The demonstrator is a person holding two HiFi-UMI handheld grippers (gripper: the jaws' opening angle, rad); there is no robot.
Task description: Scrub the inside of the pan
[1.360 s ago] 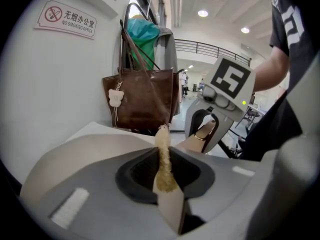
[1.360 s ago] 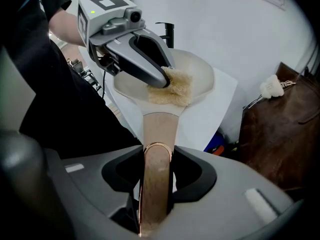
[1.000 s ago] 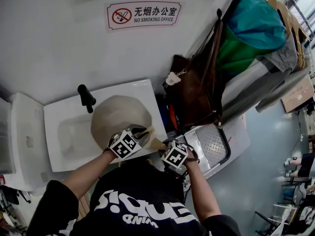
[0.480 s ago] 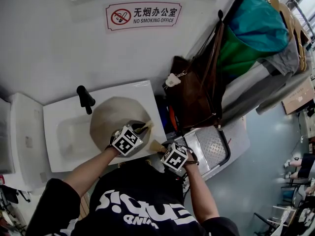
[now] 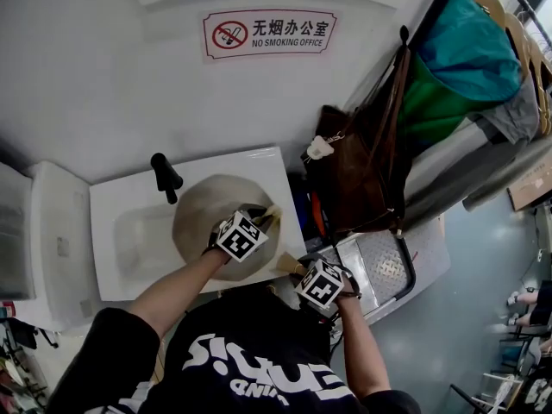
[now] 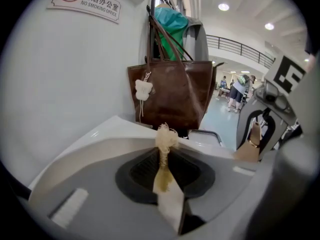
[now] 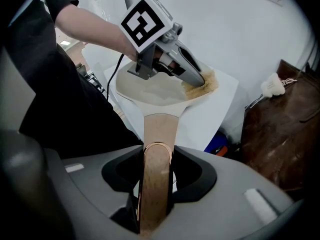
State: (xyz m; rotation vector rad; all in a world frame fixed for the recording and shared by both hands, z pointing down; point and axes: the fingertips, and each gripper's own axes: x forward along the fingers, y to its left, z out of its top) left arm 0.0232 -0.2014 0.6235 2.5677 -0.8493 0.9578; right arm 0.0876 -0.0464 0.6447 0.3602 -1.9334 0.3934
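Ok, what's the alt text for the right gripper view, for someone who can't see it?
The right gripper is clamped on the wood-coloured pan handle, holding a beige pan over a white sink. Across the pan, the left gripper holds a fibrous scrubber at its far inner edge; a brown bag is at right.

Black short-sleeved T-shirt (image 5: 226,333) with bold white lettering
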